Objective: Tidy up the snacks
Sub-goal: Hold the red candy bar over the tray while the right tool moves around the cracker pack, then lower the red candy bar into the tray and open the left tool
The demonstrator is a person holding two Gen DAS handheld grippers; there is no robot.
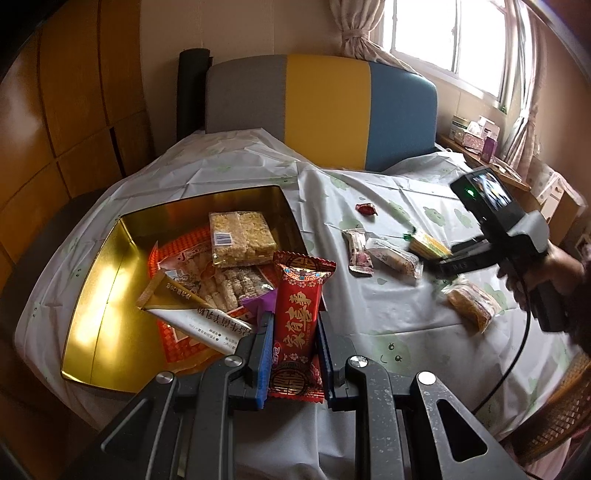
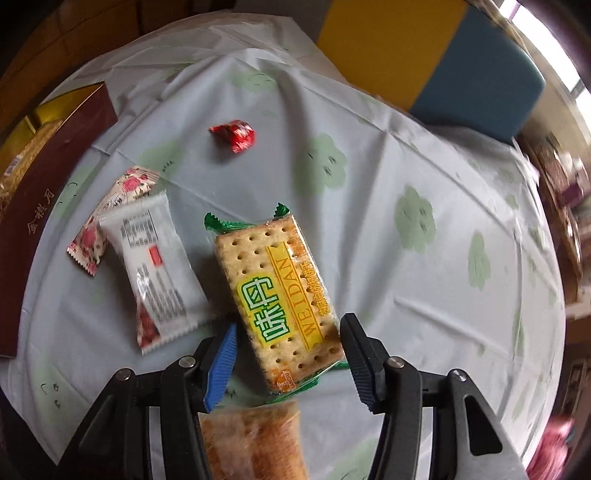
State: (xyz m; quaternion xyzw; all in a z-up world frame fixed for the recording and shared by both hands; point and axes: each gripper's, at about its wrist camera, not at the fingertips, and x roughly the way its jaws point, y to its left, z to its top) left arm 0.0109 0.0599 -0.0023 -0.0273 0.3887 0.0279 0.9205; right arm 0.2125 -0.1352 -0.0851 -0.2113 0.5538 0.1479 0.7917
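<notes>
On the tablecloth (image 2: 424, 229) lie a red candy (image 2: 234, 134), a flowered packet (image 2: 114, 206) and a white packet (image 2: 157, 266) just beside the cracker pack (image 2: 280, 299). The right gripper (image 2: 288, 354) stands open around the cracker pack's near end, pads apart from it. The left gripper (image 1: 293, 354) is closed on a red snack packet (image 1: 297, 317), beside the gold tin (image 1: 96, 295).

Home bedroom, padded headboard (image 1: 325, 110), curtained window (image 1: 450, 33), wooden wardrobe (image 1: 74, 92), plastic-covered bed (image 1: 240, 158) strewn with snacks

Left tongs (image 1: 295, 325) clamped, angled down; right tongs (image 2: 288, 354) parted, pointing steeply down.
</notes>
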